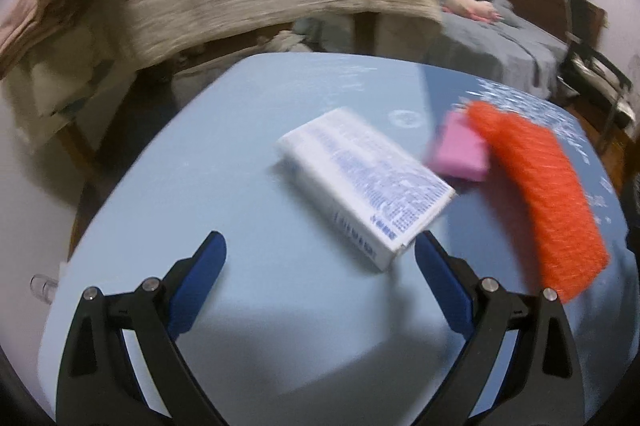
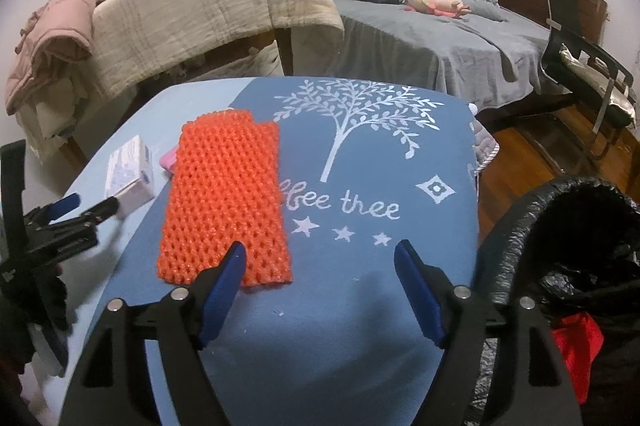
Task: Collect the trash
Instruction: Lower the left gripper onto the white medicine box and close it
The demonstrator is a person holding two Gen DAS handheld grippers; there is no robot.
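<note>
Bedroom, blue tabletop (image 2: 360, 306) | my left tongs (image 1: 320, 246) wide, near white carton (image 1: 366, 182) | right tongs (image 2: 320, 250) wide, empty | orange foam net (image 2: 226, 194), pink piece (image 1: 458, 152) uncollected mid-tabletop | lined bin (image 2: 520, 226) off right edge

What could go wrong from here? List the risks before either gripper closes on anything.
1. The white box lies skewed to the open left gripper, only one corner near a finger; closing now may just push it.
2. The orange mesh sleeve is flat and soft; the open right gripper might pinch only its edge.
3. The black bin bag sits beside the table; a drop could miss.
</note>
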